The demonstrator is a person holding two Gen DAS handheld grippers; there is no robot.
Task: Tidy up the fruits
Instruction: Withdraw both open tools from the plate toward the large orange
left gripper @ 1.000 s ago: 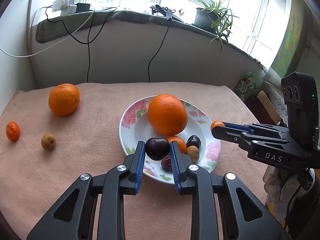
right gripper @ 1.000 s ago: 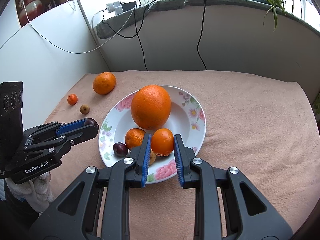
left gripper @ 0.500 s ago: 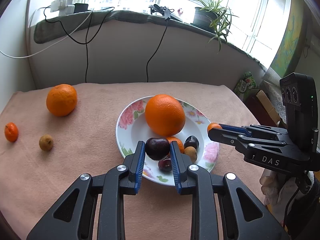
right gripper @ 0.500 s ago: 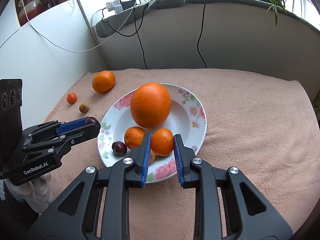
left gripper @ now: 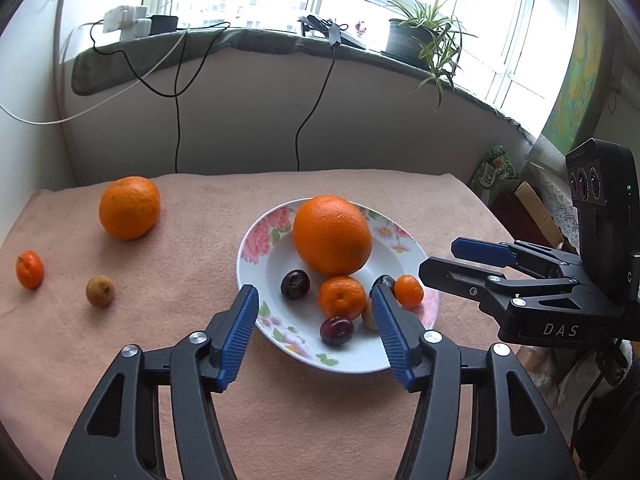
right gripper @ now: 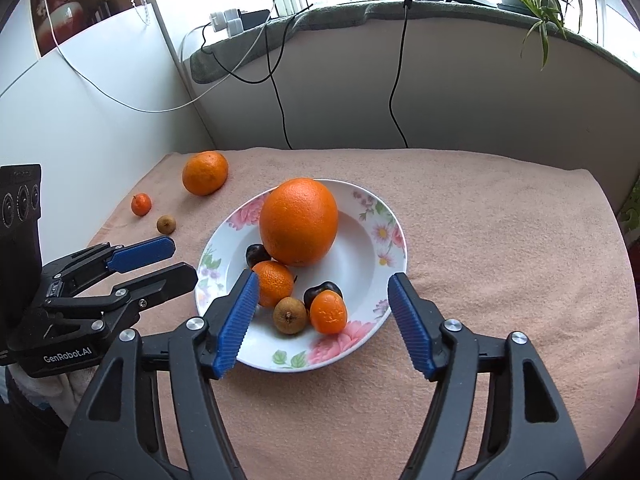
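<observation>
A floral plate [left gripper: 256, 240] [right gripper: 384, 216] on the pink cloth holds a big orange [left gripper: 332, 234] [right gripper: 298, 222], a mandarin [left gripper: 342, 297] [right gripper: 273, 283], dark plums [left gripper: 295, 284] [left gripper: 337, 330], a small orange fruit [left gripper: 409, 290] [right gripper: 328, 312] and a brown fruit [right gripper: 290, 315]. My left gripper [left gripper: 316, 332] is open and empty over the plate's near edge. My right gripper [right gripper: 322, 322] is open and empty over the plate's near side. Loose on the cloth lie an orange [left gripper: 129, 207] [right gripper: 205, 173], a small orange fruit [left gripper: 29, 269] [right gripper: 141, 204] and a brown fruit [left gripper: 99, 290] [right gripper: 166, 224].
A wall with hanging cables [left gripper: 178, 112] runs behind the table. A windowsill holds a potted plant [left gripper: 420, 36] and chargers [left gripper: 128, 20]. Boxes and bags [left gripper: 520, 208] stand past the table's right edge.
Both grippers opened. The left let go of a dark plum and the right let go of a small orange fruit; both fruits now lie on the plate.
</observation>
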